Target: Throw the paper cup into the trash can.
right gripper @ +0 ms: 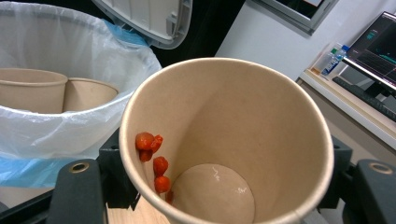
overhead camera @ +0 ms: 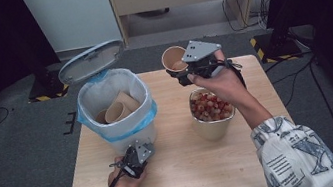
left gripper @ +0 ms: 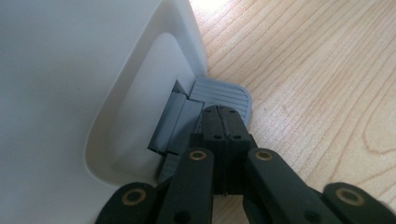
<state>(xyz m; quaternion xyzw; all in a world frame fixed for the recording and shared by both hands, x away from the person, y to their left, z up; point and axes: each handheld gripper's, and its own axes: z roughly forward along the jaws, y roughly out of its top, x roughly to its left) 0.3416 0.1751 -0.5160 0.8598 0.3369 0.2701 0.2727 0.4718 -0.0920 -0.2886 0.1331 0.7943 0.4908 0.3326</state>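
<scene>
My right gripper is clamped on a paper cup, jaws either side of its wall, held above the far edge of the table. The cup is tilted, mouth toward the gripper camera; in the right gripper view a few red pieces cling to its inner wall and the bottom is otherwise bare.

The governing relation: the bin lies to the left of the held cup and lower, with its mouth open upward. The cup's long axis runs roughly level, so I judge the coming move to be a carry leftward over the bin rim. The right hand is the nearer one.

My left gripper has its jaws fully closed and the tips pressed on the grey pedal at the foot of the bin (this holds the lid raised).

Two used cups already lie in the liner. The full bowl of red pieces sits below the right hand; the raised lid stands beyond the bin mouth and leaves the path clear.
</scene>
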